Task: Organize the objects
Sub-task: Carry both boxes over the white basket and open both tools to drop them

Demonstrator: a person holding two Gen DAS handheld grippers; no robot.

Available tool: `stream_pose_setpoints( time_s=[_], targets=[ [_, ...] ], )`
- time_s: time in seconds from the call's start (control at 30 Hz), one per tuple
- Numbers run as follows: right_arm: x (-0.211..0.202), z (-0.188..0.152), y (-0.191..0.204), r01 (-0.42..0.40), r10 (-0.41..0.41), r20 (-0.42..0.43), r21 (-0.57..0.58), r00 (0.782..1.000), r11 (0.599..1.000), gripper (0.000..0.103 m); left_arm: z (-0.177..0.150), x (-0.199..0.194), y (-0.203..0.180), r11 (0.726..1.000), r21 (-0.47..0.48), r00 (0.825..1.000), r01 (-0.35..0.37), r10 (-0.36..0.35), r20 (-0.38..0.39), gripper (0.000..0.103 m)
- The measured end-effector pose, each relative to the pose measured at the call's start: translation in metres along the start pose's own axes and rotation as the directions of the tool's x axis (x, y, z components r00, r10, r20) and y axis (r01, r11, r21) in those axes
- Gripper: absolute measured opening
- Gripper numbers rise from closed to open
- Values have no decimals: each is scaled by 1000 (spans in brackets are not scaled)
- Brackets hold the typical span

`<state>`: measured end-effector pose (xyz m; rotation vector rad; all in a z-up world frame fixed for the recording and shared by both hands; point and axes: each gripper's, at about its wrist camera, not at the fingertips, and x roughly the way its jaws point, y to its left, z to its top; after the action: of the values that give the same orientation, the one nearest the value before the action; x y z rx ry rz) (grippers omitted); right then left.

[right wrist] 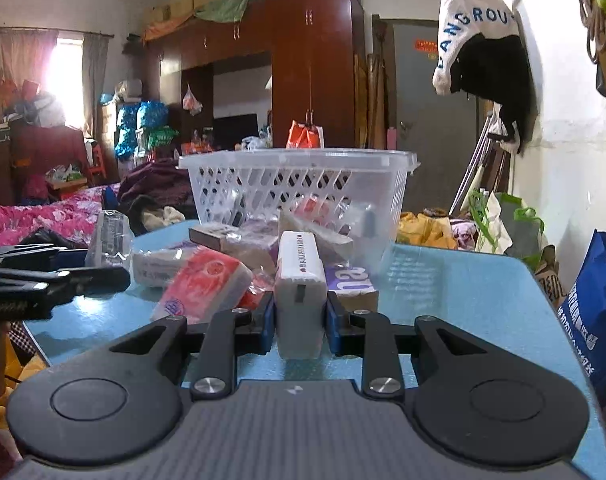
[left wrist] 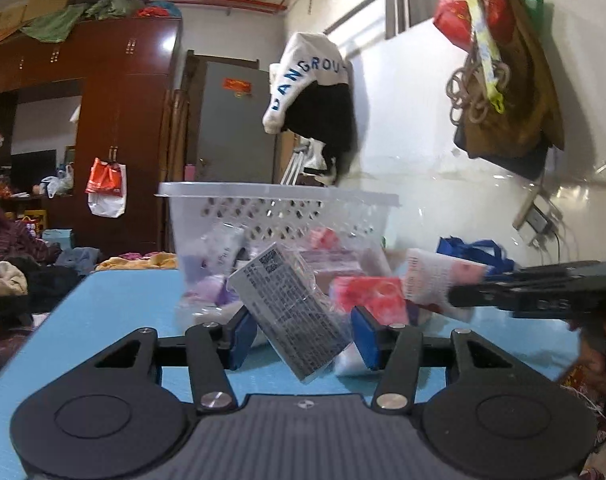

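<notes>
Left wrist view: the left gripper [left wrist: 299, 336] sat low over the blue table [left wrist: 115, 312], its blue pads [left wrist: 240, 336] fairly wide apart. A clear-wrapped pack w/ a printed grey label [left wrist: 291, 308] sat tilted between them, one corner up. The left pad looked to touch its edge; on the right side there was a gap, so can't tell if it was truly gripped. Just behind it lay a red-and-white tissue pack [left wrist: 369, 294] and a white pack w/ pink print [left wrist: 431, 276]. The clear plastic basket [left wrist: 279, 196] stood further back on the table, w/ some packs seen blurred through its wall. The right gripper [left wrist: 543, 290] came in from the right edge, side-on.

Right wrist view: the right gripper [right wrist: 300, 320] had its jaws narrow, pads pressed on both sides of an upright white tissue pack [right wrist: 301, 280]. Left of it lay the red-and-white tissue pack [right wrist: 207, 284]; a purple-lettered box [right wrist: 353, 284] was just beside on the right. More packs were piled between there and the basket [right wrist: 299, 168], which stood at the table's far side. The left gripper [right wrist: 43, 280] showed at the left edge, w/ the clear-wrapped pack [right wrist: 107, 240] beside it. Table [right wrist: 463, 292] bare-ish to the right.
</notes>
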<state>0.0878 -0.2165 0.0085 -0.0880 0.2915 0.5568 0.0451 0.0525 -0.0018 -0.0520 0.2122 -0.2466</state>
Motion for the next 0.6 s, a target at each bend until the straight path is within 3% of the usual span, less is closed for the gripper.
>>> stream_pose_setpoints(
  time_s=[0.6],
  targets=[
    [-22, 8, -1, -23, 21, 64, 26, 998, 999, 29, 5, -5, 13, 999, -31, 1000, -21, 21, 22, 55]
  ],
)
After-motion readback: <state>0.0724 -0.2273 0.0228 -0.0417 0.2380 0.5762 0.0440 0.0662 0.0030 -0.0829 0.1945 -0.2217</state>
